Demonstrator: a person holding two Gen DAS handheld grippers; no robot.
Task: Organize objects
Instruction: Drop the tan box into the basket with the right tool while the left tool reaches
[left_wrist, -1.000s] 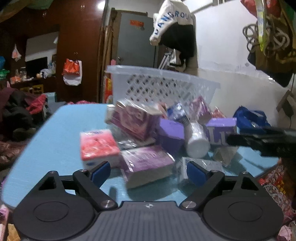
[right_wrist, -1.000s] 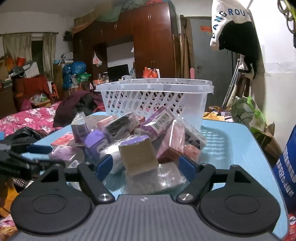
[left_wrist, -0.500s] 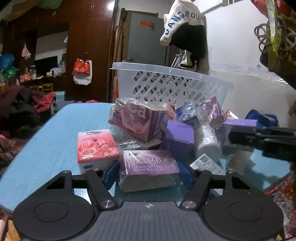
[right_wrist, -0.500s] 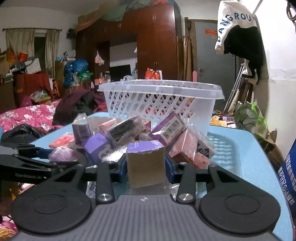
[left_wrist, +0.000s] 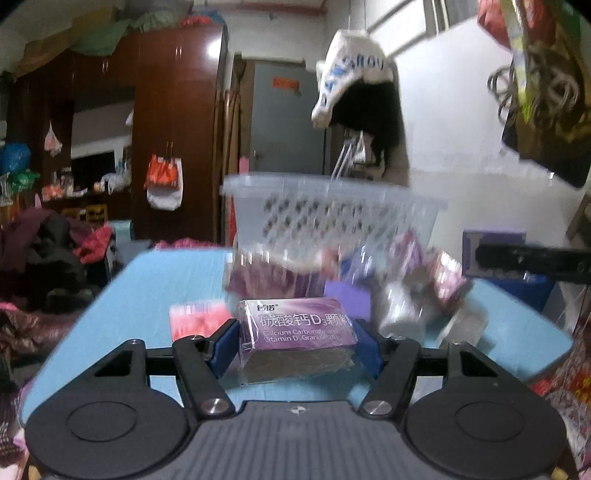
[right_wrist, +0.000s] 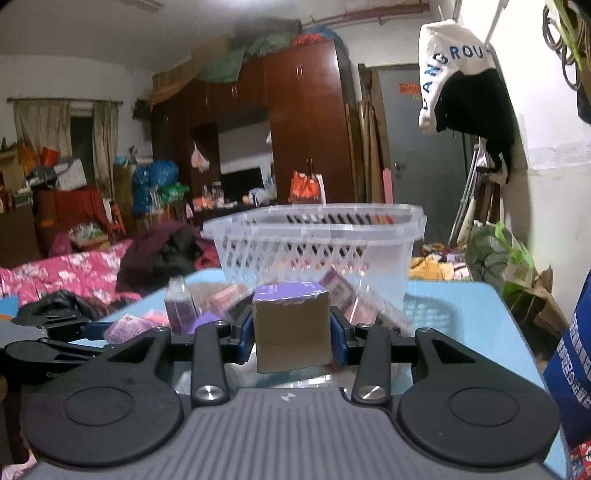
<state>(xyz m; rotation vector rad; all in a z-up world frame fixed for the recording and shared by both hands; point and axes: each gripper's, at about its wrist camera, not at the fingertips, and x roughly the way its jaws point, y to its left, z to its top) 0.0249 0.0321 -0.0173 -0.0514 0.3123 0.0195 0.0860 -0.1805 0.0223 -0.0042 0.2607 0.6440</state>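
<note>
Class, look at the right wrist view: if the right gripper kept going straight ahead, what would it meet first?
Probably the white basket, dead ahead of the right gripper and its purple-topped box; lower packets may pass underneath, though depth is unclear.

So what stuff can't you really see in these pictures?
- Inside of the basket: both views look at its wall from the side, so its contents are hidden.
- The pile on the table: motion blur in the left view smears the labels.
- Cardboard box in the right gripper: no readable print.
- Purple box in the left gripper: its underside is hidden.
</note>
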